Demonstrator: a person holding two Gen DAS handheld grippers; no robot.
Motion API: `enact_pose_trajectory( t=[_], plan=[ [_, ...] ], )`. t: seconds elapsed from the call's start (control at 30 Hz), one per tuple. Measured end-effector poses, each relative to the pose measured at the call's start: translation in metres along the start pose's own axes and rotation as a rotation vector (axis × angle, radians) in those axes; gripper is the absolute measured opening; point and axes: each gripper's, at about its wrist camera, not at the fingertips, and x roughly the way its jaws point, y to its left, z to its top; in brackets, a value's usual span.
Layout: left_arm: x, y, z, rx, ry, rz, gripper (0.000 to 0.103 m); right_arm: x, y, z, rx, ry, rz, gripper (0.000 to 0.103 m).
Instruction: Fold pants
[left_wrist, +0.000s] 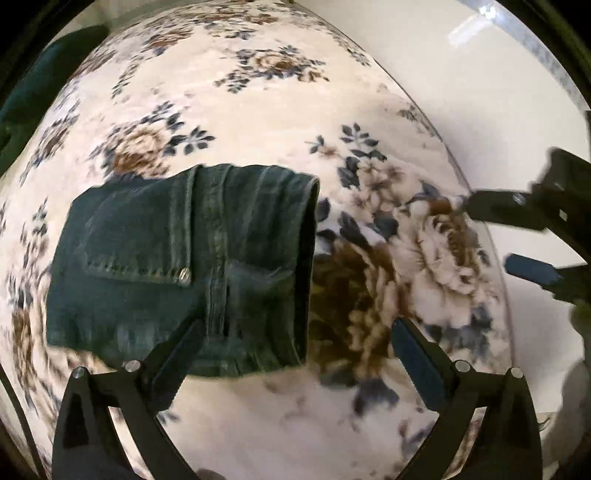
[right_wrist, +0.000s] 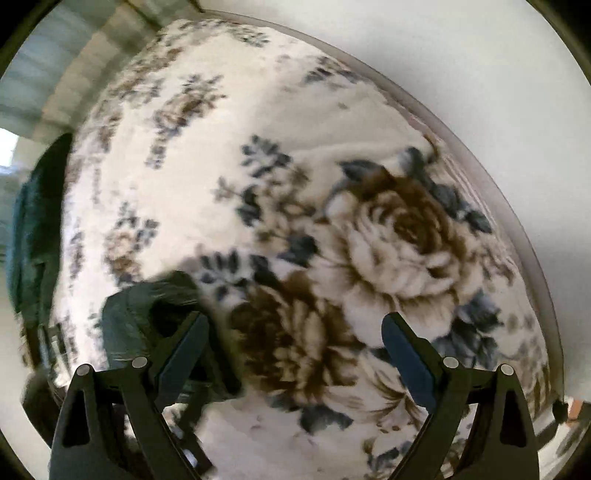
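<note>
Dark green jeans (left_wrist: 184, 266) lie folded into a compact rectangle on a white floral blanket (left_wrist: 258, 110), back pocket facing up. My left gripper (left_wrist: 295, 350) is open and empty just in front of the folded jeans, its left finger over their near edge. My right gripper (left_wrist: 491, 236) shows at the right of the left wrist view, open and empty, apart from the jeans. In the right wrist view my right gripper (right_wrist: 295, 347) is open above the blanket (right_wrist: 258, 129), with the end of the folded jeans (right_wrist: 136, 314) behind its left finger.
The blanket covers a bed beside a white wall (right_wrist: 443, 55). Another dark green cloth (right_wrist: 33, 236) lies at the bed's far left edge; it also shows in the left wrist view (left_wrist: 33, 81).
</note>
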Motion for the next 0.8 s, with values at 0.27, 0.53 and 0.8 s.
enact_pose_trajectory(
  t=[0.27, 0.53, 0.8],
  plan=[
    [-0.021, 0.133, 0.019, -0.165, -0.057, 0.283, 0.103, 0.045, 0.062, -0.026, -0.071, 0.197, 0.206, 0.097],
    [0.046, 0.232, 0.025, -0.237, 0.107, 0.293, 0.103, 0.110, 0.111, -0.051, -0.081, 0.224, 0.237, 0.014],
    [0.052, 0.241, -0.006, -0.326, 0.190, 0.151, 0.103, 0.155, 0.091, -0.041, -0.052, 0.378, 0.066, 0.031]
  ],
)
